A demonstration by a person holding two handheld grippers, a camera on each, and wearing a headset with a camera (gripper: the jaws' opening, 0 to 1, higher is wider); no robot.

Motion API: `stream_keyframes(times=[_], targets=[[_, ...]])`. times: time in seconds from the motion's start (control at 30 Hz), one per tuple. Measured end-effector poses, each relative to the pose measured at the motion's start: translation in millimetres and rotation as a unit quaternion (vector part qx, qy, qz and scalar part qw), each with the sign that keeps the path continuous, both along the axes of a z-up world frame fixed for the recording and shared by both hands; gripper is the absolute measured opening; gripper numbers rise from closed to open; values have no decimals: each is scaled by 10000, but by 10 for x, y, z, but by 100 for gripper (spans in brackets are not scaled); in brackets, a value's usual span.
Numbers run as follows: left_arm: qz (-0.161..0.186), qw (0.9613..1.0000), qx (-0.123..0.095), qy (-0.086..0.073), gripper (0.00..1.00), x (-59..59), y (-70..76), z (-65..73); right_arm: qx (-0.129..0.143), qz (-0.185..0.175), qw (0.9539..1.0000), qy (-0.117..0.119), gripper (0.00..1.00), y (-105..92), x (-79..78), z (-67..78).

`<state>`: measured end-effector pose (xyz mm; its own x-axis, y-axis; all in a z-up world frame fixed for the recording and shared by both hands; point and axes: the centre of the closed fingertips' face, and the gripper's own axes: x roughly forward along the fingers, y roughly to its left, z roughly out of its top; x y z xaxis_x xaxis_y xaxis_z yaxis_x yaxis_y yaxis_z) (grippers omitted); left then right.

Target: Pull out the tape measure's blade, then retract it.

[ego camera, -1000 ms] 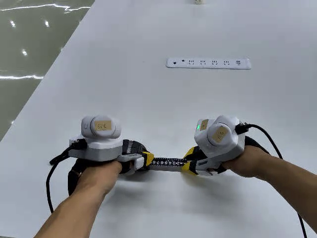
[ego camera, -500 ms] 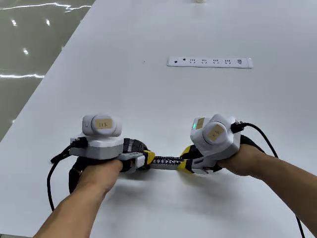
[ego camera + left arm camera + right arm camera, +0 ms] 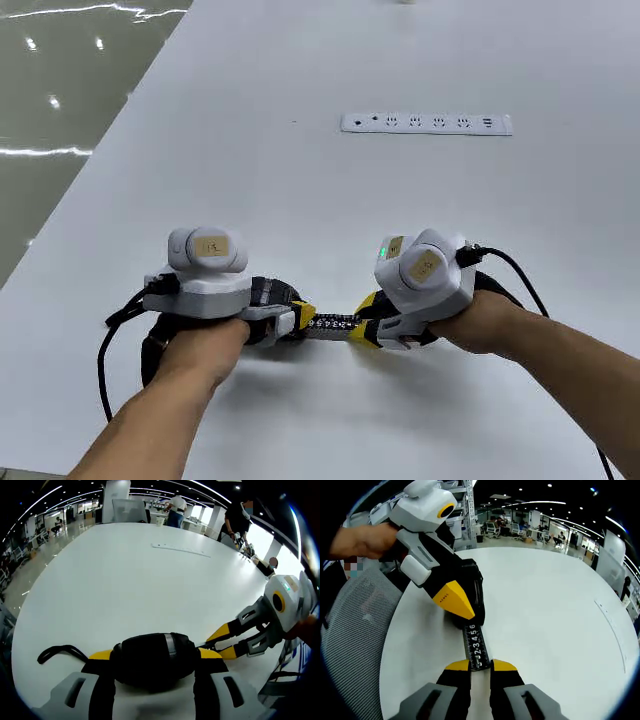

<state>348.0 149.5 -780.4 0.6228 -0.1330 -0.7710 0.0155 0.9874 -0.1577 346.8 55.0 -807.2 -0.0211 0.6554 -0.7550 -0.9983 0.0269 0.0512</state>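
My left gripper is shut on the black tape measure case, low on the white table. In the left gripper view the case sits between the yellow-tipped jaws of the left gripper. A short length of black blade with white numbers runs right to my right gripper. In the right gripper view the right gripper is shut on the blade's end, and the blade runs straight back to the case held by the left gripper.
A white power strip lies flat farther back on the table. The table's left edge drops to a glossy floor. Black cables trail from both grippers. People and desks stand far behind the table.
My right gripper has moved left toward the left gripper, and the visible stretch of blade has grown shorter. The left gripper has stayed about where it was.
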Motion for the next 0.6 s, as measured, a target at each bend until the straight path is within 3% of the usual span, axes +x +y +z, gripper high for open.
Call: stream_keyframes(times=[0.6], targets=[[4, 10000, -42, 27, 59, 7, 10, -6, 88, 85, 9999, -8, 10, 138, -18, 0]])
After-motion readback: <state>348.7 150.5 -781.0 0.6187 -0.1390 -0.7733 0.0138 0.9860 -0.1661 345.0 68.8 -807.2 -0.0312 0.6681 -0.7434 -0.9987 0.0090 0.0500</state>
